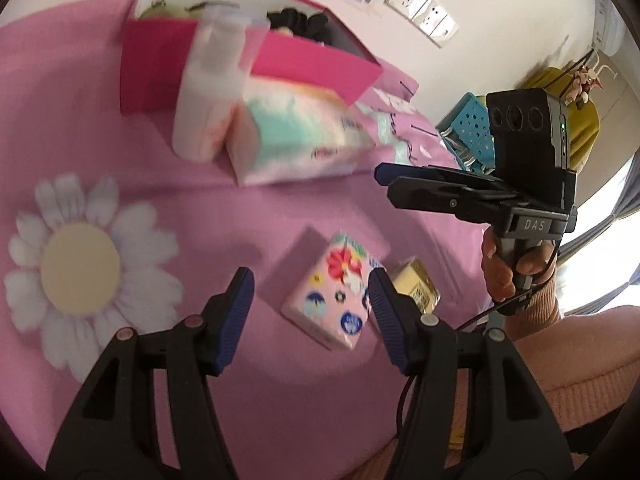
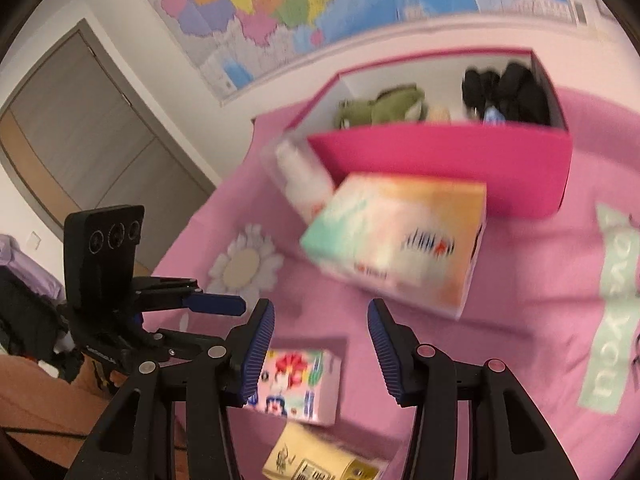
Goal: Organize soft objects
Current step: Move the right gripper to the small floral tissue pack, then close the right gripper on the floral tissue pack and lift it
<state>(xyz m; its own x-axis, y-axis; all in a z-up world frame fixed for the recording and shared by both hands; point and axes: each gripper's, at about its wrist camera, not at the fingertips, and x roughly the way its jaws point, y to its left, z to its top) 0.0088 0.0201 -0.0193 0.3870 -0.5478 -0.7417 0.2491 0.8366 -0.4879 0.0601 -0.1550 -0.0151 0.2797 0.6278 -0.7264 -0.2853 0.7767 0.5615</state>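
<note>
Left gripper (image 1: 312, 312) part open, empty, above the flowered tissue pack (image 1: 332, 300) lying near the bed's (image 1: 120, 136) front edge, yellow pack (image 1: 416, 284) just beside it. Right gripper (image 2: 322, 340) part open, holds nothing. Big tissue box (image 2: 396, 240) and white bottle (image 1: 208, 84) stand against the pink box (image 2: 440, 156), toward the far edge; green plush (image 2: 380, 106) and black soft items (image 2: 508, 92) inside.

bedroom: pink bedsheet (image 1: 248, 216), wall map (image 2: 280, 4)

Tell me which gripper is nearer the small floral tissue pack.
Left. The left gripper hovers open right over the floral tissue pack; the right gripper hangs open above and beside it, farther off.
</note>
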